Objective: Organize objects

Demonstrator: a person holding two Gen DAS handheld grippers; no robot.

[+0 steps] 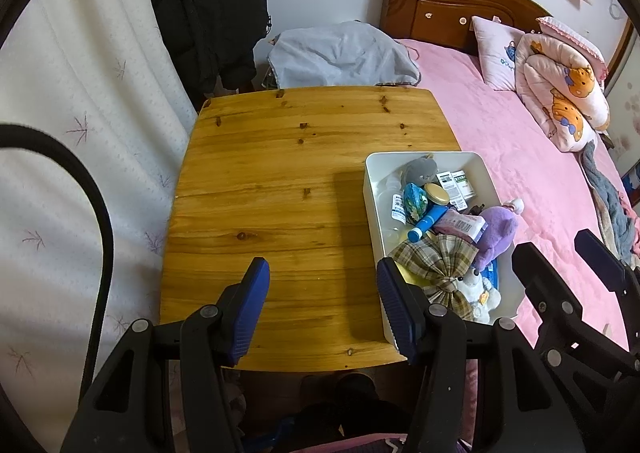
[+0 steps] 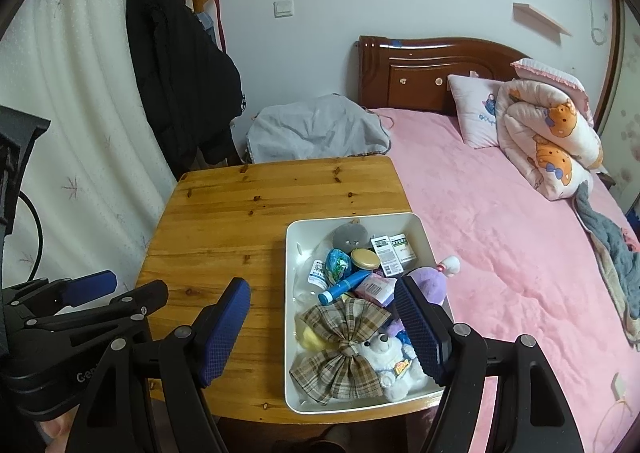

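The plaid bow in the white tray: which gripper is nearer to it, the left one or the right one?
Right. The right gripper hovers open directly over the plaid bow; the left gripper is open above bare table, beside the tray.

From my feed, the only surface in play is a knotty wooden table (image 2: 224, 221) pushed up next to a pink bed (image 2: 500, 221). The one thing sitting right on it is a white bin (image 2: 290, 317), parked at the near right corner. Rest of the top is bare wood.
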